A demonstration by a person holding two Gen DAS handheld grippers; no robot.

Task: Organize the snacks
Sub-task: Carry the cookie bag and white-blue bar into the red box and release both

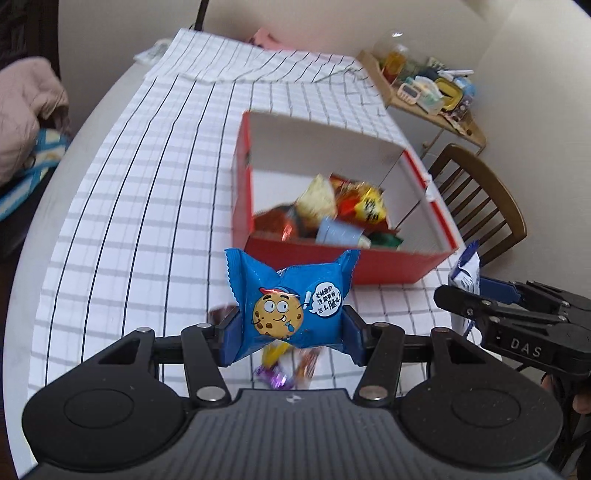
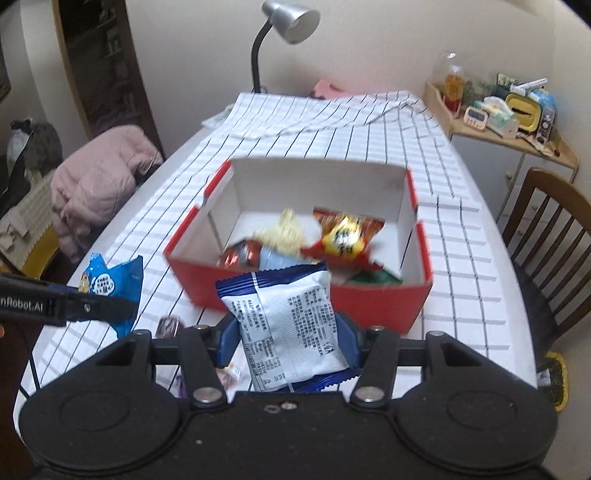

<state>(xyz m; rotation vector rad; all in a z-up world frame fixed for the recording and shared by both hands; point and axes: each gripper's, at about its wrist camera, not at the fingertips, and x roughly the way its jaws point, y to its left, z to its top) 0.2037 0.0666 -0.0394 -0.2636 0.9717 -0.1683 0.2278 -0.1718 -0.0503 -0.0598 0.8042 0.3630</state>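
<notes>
Between the blue pads of the left gripper a blue cookie packet is pinched at its two sides, its cartoon-cookie face turned toward the camera and its crimped ends flaring above the fingers. Just below and behind that packet, on the checked tablecloth, lie a few small wrapped candies, one purple, too blurred to tell apart further. Off to this tool's right the right gripper comes in from the side, with a white and blue packet showing at its tip. In the right wrist view, the right gripper is closed on that white and blue snack packet, printed back panel facing the camera, held between its blue pads. To its left the left gripper's finger crosses the frame with the blue cookie packet behind it, and a dark small wrapper lies on the cloth just ahead of the right tool's left finger. Straight ahead of both tools, close beyond the held packets, stands the open red box with white inner walls; inside it, toward the near side, sit several snack packs, among them a red and yellow one, a pale yellow one and a light blue one. Farther off, beyond the box, a silver desk lamp stands at the table's far edge, a cluttered wooden shelf is ahead to the right, and a wooden chair is beside the table on the right.
</notes>
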